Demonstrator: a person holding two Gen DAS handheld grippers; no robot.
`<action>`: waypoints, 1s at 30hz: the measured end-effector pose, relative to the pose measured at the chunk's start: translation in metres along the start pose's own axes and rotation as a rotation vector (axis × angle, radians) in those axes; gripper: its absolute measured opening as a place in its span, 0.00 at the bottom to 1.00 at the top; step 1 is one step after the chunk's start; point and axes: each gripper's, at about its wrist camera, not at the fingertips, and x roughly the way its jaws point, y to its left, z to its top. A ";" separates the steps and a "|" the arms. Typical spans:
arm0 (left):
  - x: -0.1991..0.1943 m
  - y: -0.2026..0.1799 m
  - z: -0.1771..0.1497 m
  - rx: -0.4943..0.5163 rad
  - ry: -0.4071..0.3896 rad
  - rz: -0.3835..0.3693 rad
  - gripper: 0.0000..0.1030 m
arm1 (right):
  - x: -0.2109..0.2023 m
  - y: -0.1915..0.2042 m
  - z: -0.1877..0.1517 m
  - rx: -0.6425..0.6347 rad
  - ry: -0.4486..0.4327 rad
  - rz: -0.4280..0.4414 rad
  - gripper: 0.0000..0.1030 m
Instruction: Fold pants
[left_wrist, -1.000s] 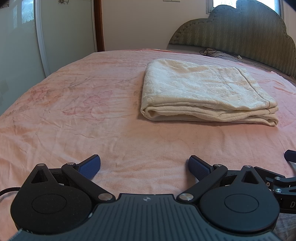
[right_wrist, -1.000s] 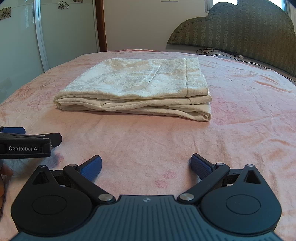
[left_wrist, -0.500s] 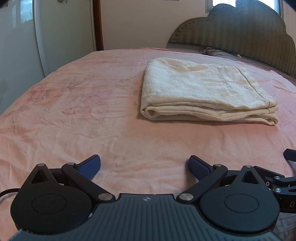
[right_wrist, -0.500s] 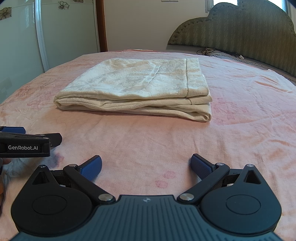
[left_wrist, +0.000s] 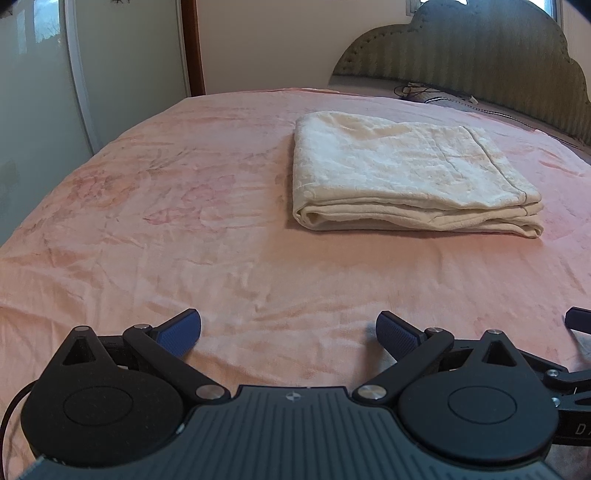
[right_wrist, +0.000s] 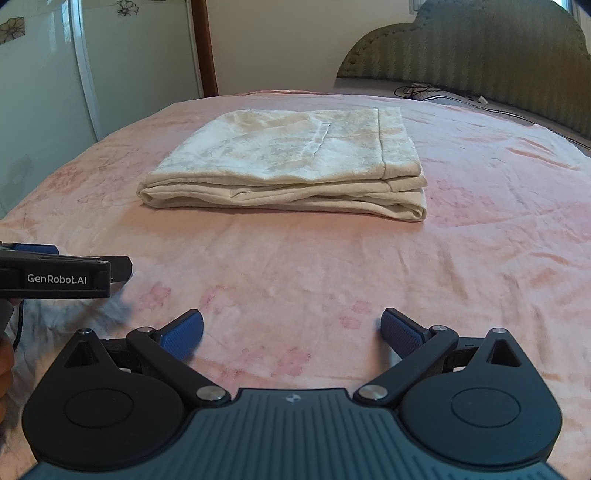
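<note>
Lying folded on the pink bed (right_wrist: 480, 258), cream pants (right_wrist: 295, 166) stretching lengthwise nine-to-three, well beyond left hand-held gripper (left_wrist: 288, 334) and right hand-held gripper (right_wrist: 291, 330), both gaping, grasping nothing.

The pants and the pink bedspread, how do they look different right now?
The pants are cream and folded into a compact stack of layers; the bedspread is pink, faintly flower-printed and spread flat in one layer. The pants cover only a small patch, while the bedspread runs right across the bed. Both are soft, lightly wrinkled cloth.
</note>
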 end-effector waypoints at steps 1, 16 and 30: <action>0.000 0.000 0.000 0.002 0.002 0.001 1.00 | 0.000 0.001 0.000 -0.002 0.003 -0.001 1.00; -0.004 -0.003 -0.001 0.024 -0.006 0.022 1.00 | -0.012 0.008 -0.001 -0.051 -0.014 -0.002 1.00; -0.005 -0.003 -0.001 0.017 -0.007 0.018 1.00 | -0.013 0.007 0.000 -0.048 -0.023 -0.002 1.00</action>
